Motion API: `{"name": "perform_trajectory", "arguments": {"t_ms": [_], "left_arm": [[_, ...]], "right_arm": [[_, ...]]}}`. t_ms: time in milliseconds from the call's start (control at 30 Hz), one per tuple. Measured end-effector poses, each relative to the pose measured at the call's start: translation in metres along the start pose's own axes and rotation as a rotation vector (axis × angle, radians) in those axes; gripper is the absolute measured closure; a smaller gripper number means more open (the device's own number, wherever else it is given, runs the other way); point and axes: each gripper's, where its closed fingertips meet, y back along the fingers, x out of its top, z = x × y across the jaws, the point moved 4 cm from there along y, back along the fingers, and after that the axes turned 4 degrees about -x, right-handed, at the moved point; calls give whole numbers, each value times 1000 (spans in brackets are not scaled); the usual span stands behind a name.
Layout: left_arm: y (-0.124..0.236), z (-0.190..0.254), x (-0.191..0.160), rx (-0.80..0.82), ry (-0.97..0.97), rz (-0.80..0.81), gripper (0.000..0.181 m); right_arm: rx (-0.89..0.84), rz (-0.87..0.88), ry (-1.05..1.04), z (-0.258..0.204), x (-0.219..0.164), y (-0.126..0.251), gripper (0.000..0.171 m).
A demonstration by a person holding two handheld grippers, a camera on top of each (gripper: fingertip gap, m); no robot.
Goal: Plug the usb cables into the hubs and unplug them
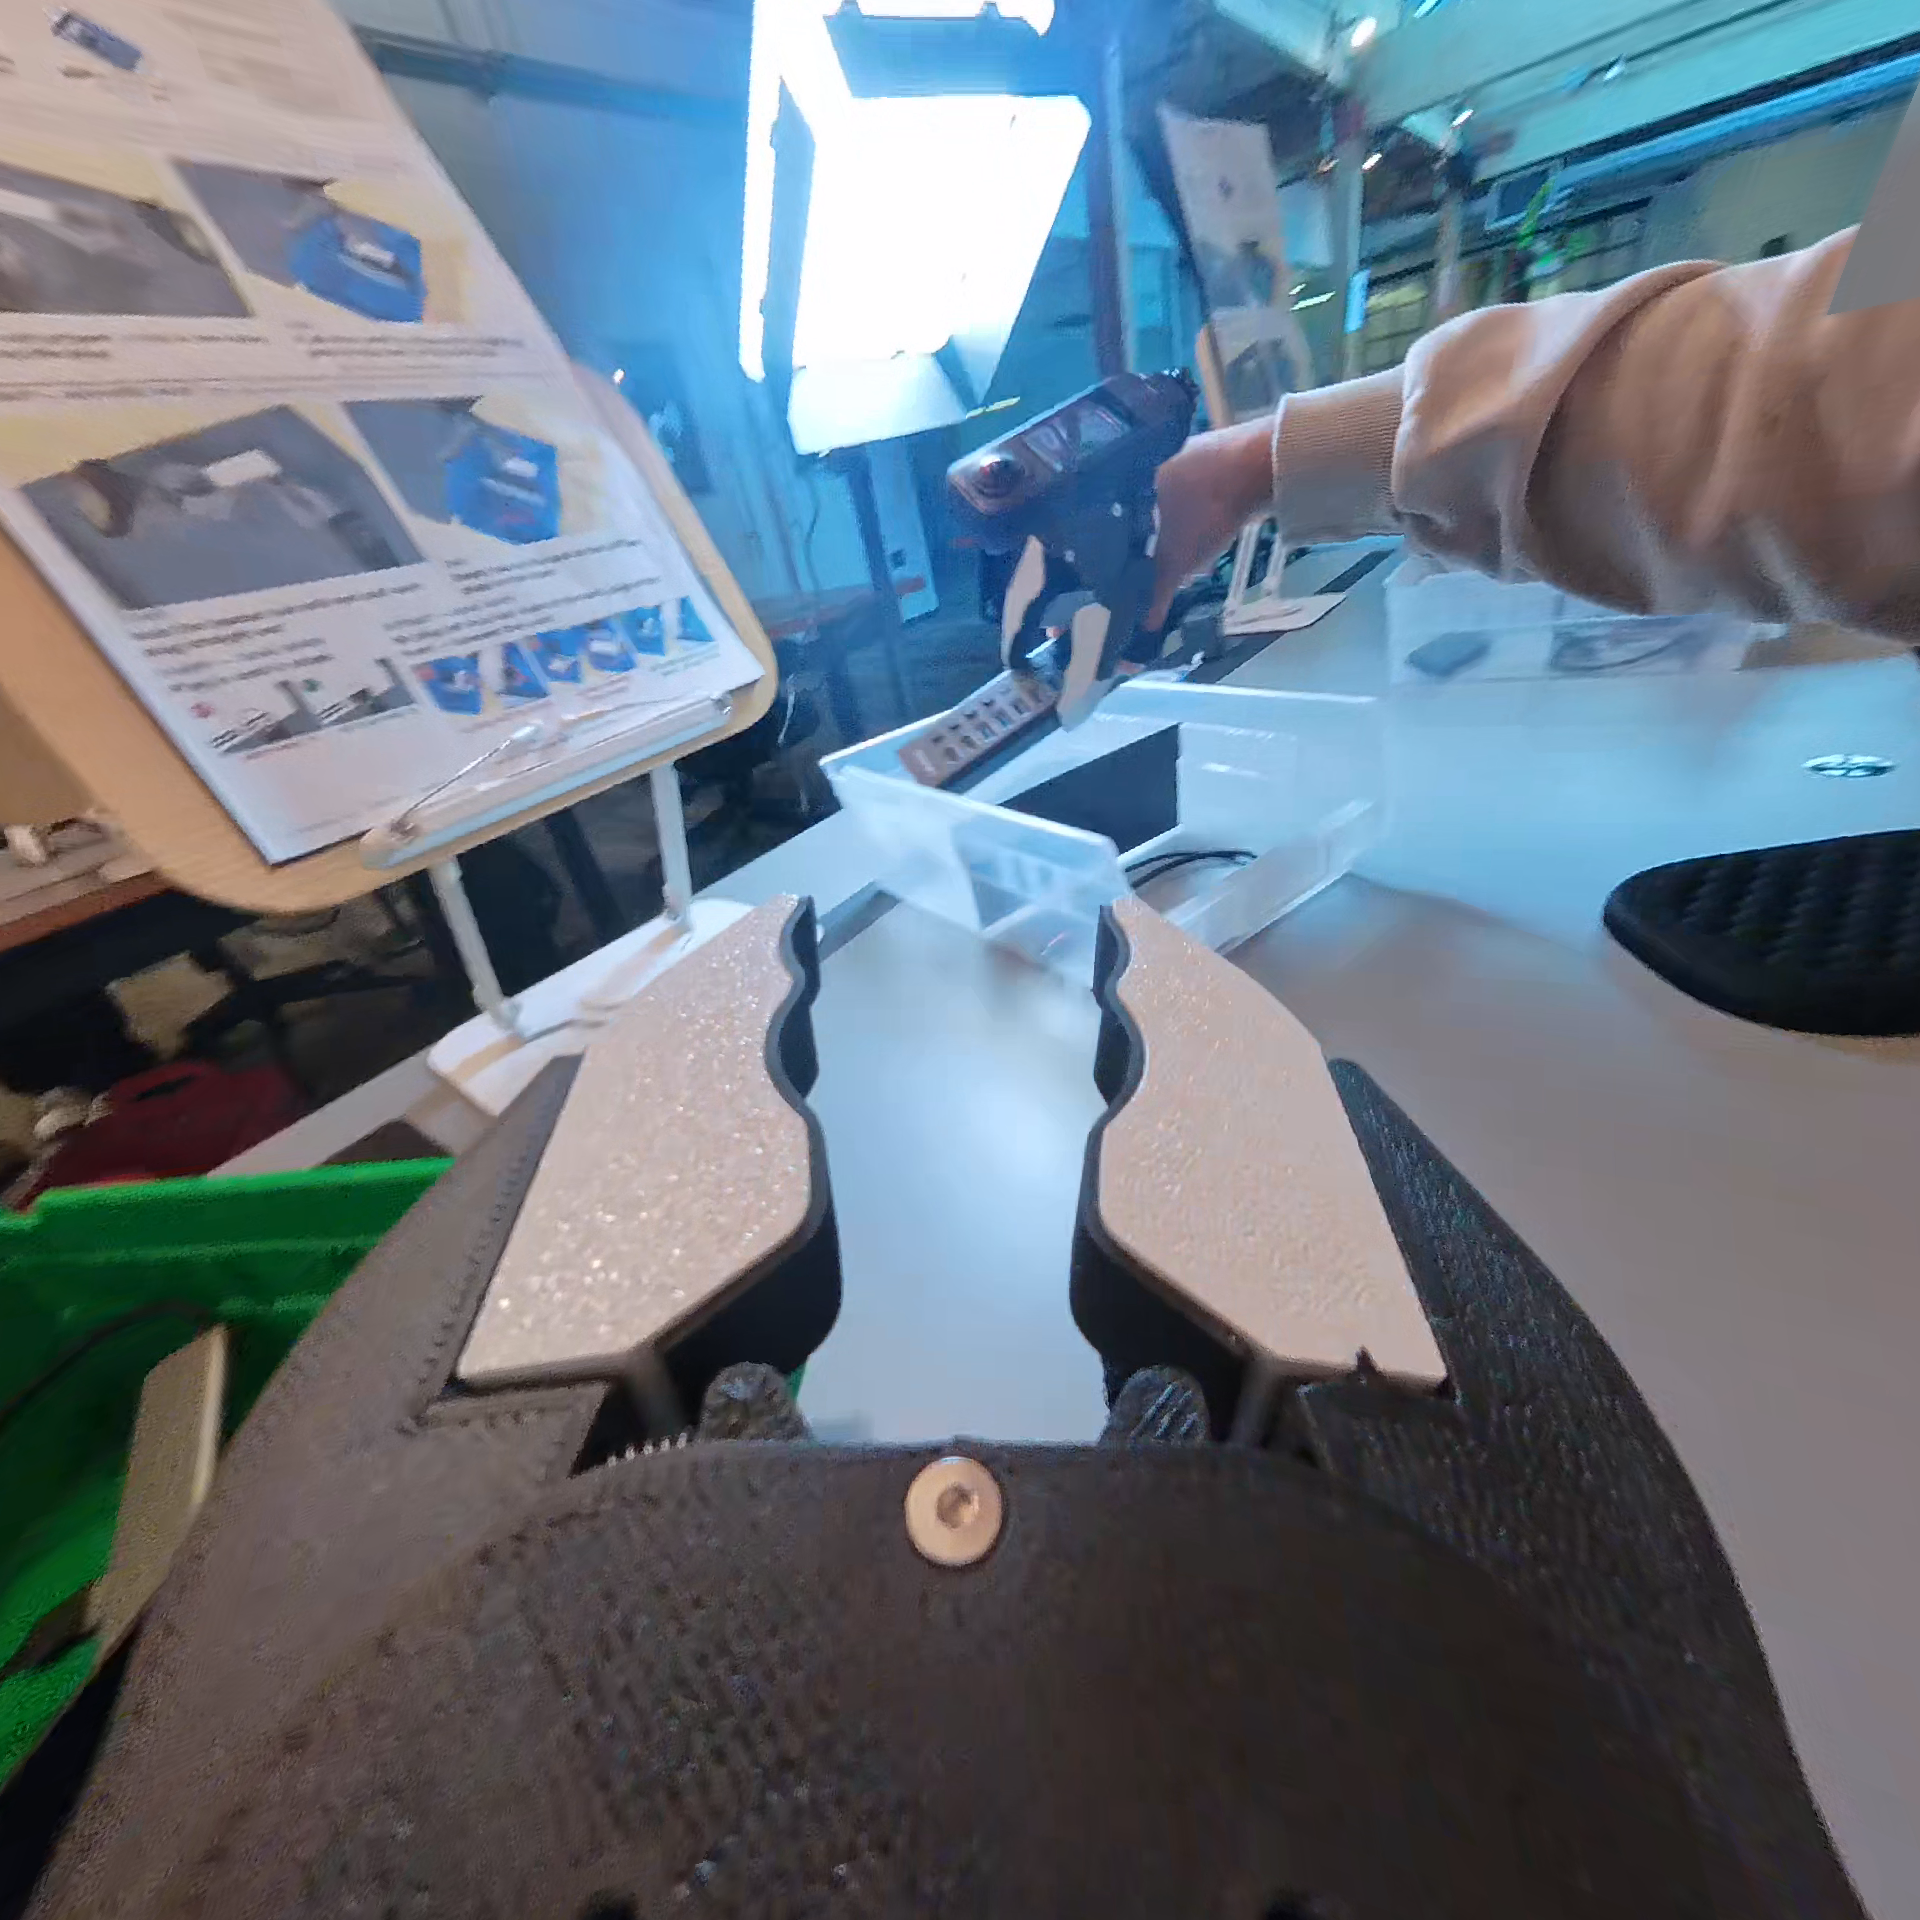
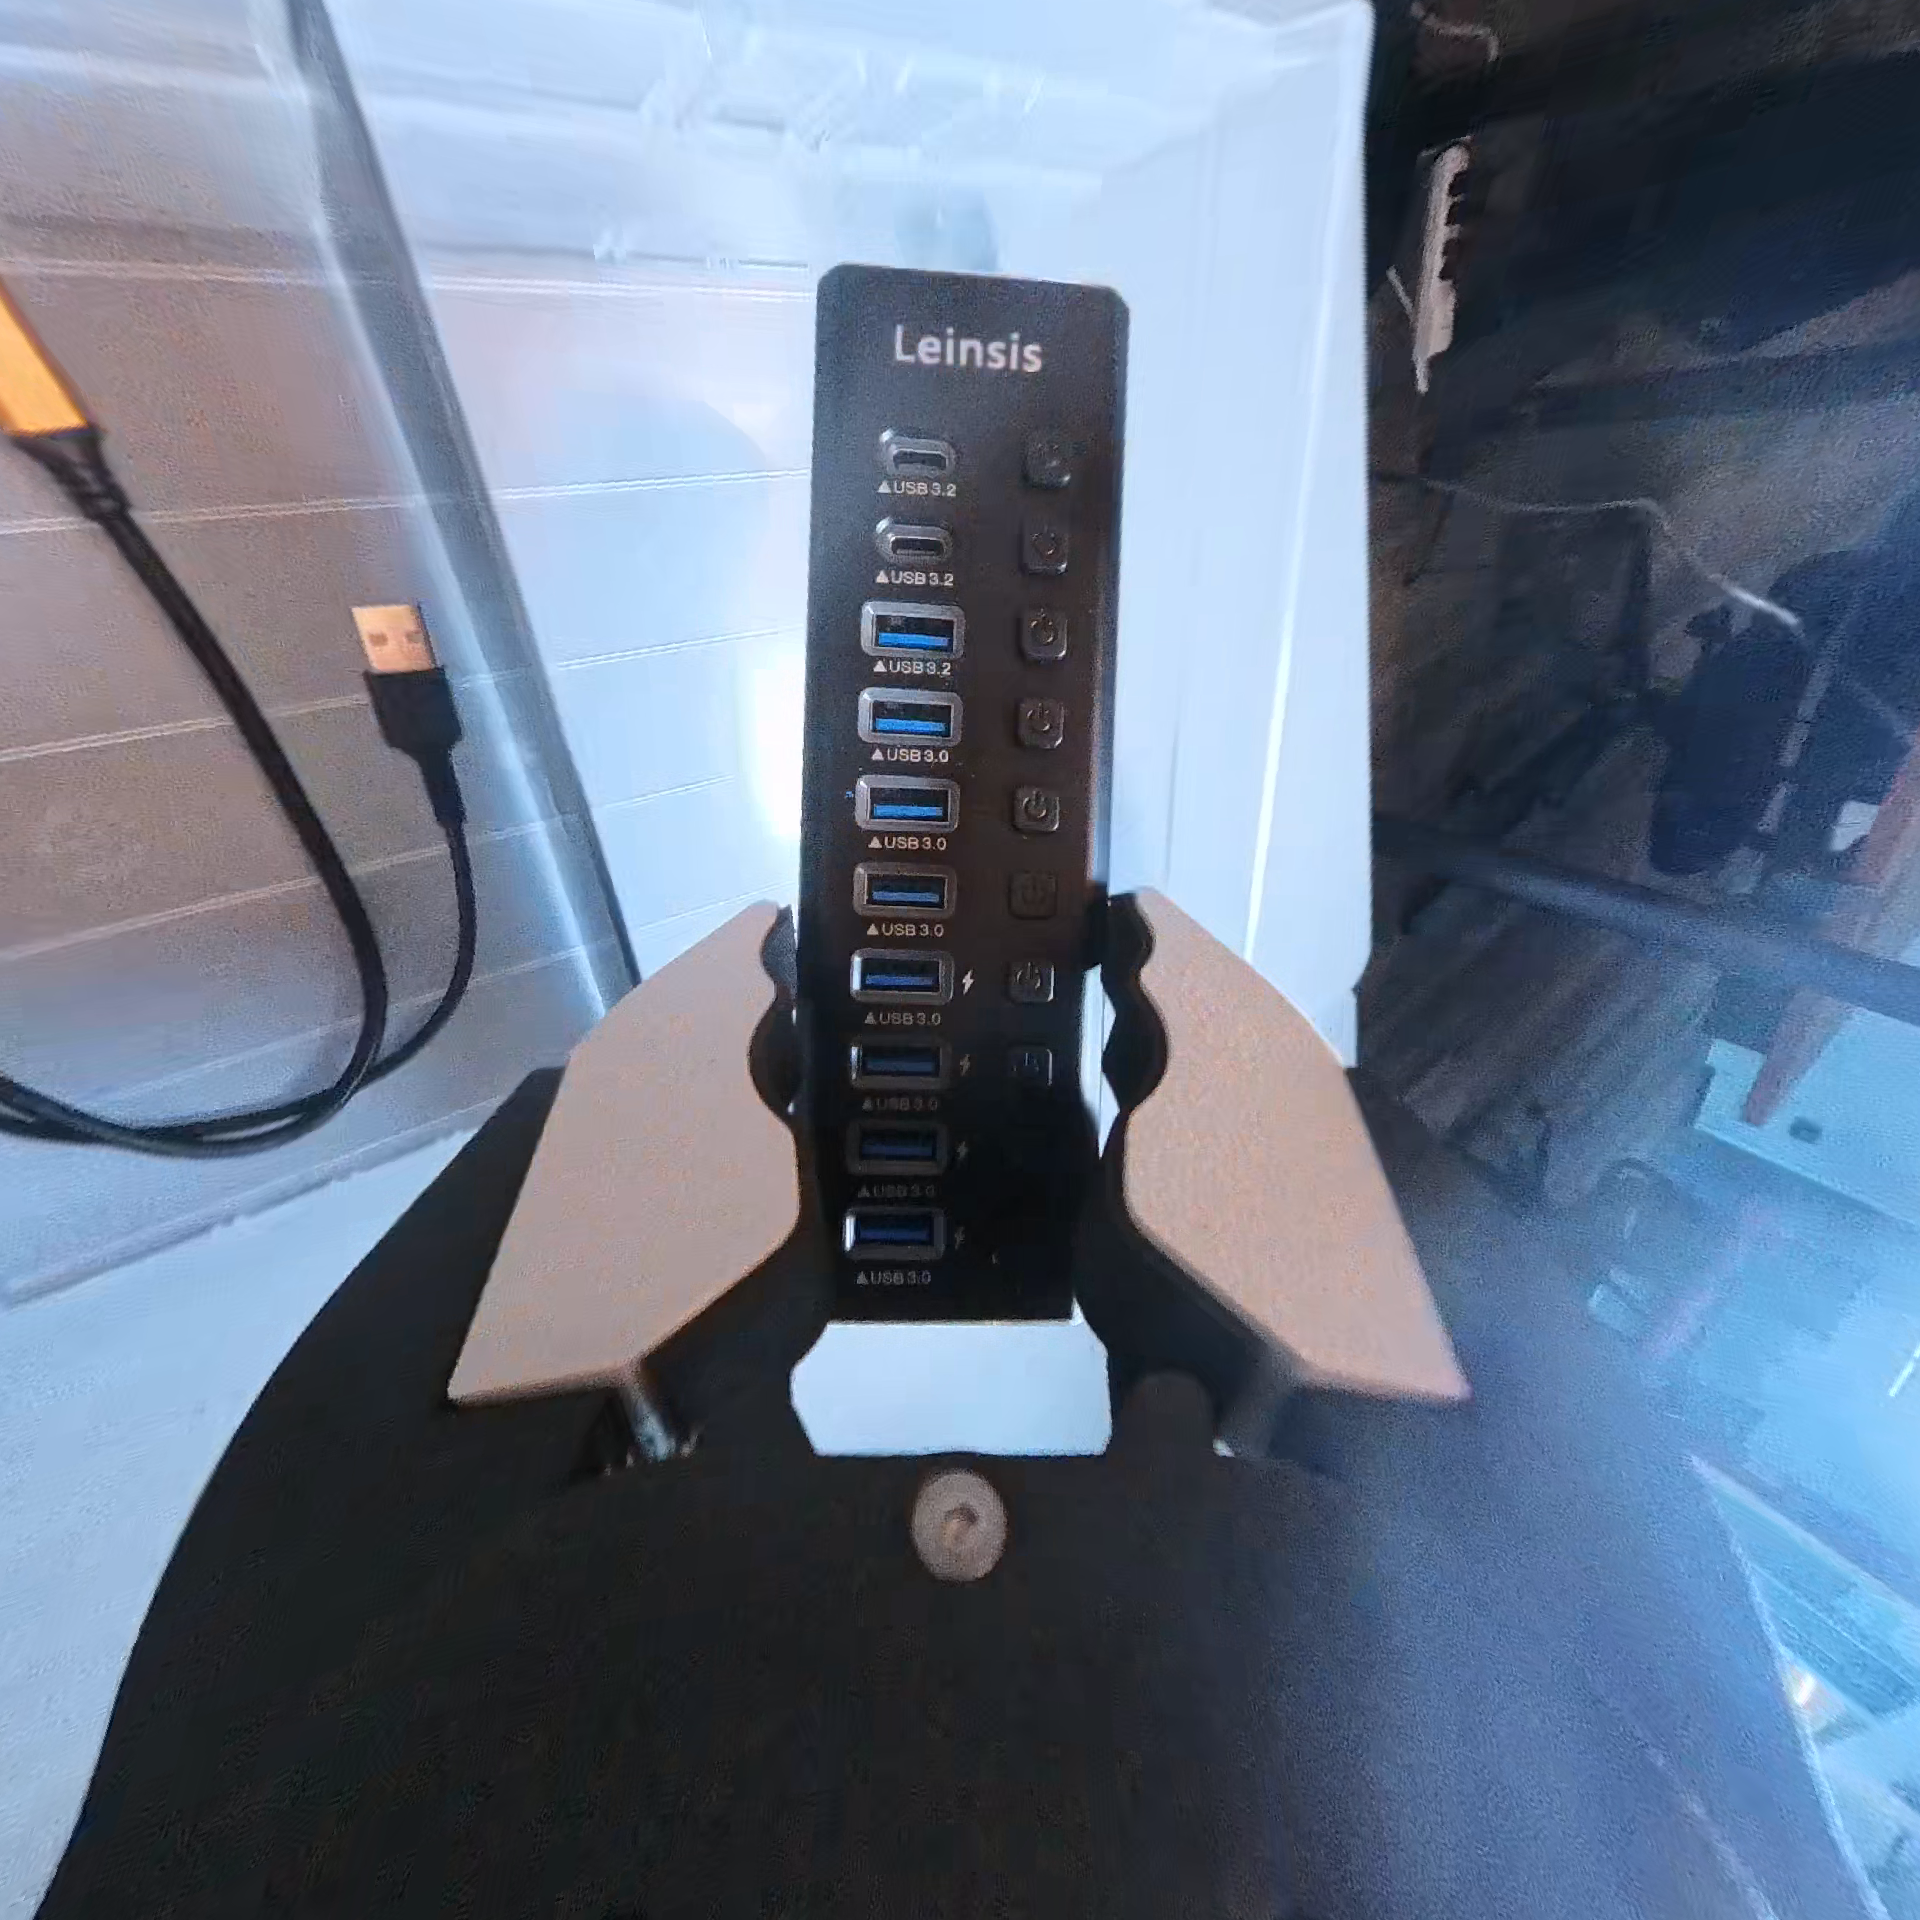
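— Right gripper: what is it doing?
— Pinching a black multi-port USB hub, lengthwise toward twelve o'clock.
— The cables?
— A black USB cable lies at nine o'clock, unplugged.
— Left gripper?
— Spread, over a white table.

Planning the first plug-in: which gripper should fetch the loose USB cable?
Left. The right gripper is shut on the hub, so it is occupied, while the left gripper is open and empty. The cable lies unplugged beside the hub.
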Motion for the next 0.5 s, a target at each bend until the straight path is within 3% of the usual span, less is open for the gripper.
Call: {"name": "perform_trajectory", "arguments": {"t_ms": [167, 300, 400, 500], "left_arm": [[24, -21, -13, 84, 39, -70, 127], [46, -36, -14, 159, 51, -78, 126], [65, -51, -11, 233, 62, -74, 127], [83, -67, -10, 309, 59, -95, 127]], "right_arm": [[165, -38, -25, -16, 10, -53, 113], [209, -46, -71, -2, 6, -62, 120], [139, -1, -95, 13, 8, -50, 115], [34, 199, -130, 16, 28, -11, 115]]}}
